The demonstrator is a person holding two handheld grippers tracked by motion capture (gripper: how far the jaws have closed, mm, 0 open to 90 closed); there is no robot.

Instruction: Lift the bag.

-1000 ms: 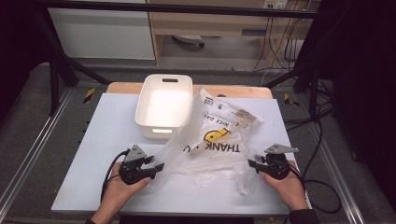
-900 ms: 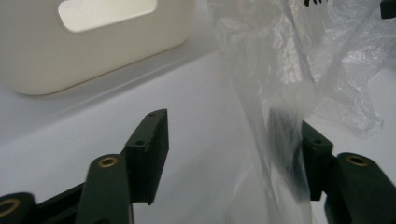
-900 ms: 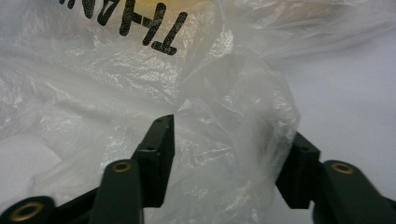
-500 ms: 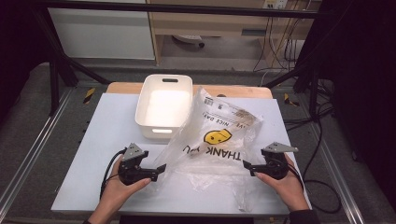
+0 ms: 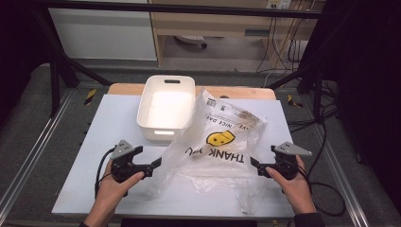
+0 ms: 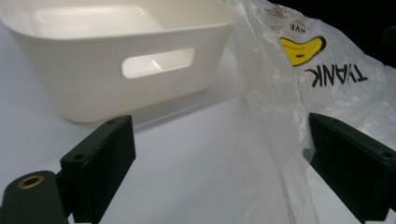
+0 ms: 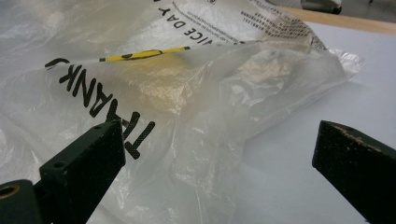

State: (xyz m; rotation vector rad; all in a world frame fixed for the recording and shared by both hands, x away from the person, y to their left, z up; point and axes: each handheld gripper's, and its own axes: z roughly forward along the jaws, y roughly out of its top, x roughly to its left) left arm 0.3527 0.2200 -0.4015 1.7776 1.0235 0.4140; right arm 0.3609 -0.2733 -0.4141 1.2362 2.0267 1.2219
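Observation:
A clear plastic bag [image 5: 217, 142] printed with "THANK YOU" and a yellow smiley lies crumpled across the middle of the white table top [image 5: 104, 123]. Its far edge leans on a white bin [image 5: 165, 106]. My left gripper [image 5: 153, 166] sits at the bag's left edge, open. In the left gripper view [image 6: 224, 154] the bag's thin edge [image 6: 275, 116] hangs between the wide-apart jaws, nearer the right one. My right gripper [image 5: 255, 166] is at the bag's right edge, open. In the right gripper view [image 7: 219, 163] the bag [image 7: 187, 93] lies just ahead of the jaws.
The white bin [image 6: 116, 60] with a handle slot stands just ahead of the left gripper. A wooden strip [image 5: 246, 91] runs along the table's far edge. Metal rails [image 5: 33, 156] flank both sides. Cables [image 5: 326, 189] trail off right of the right hand.
The left gripper has edged slightly to the left. The right gripper dipped toward the bag and came back. The bag and the bin have not moved.

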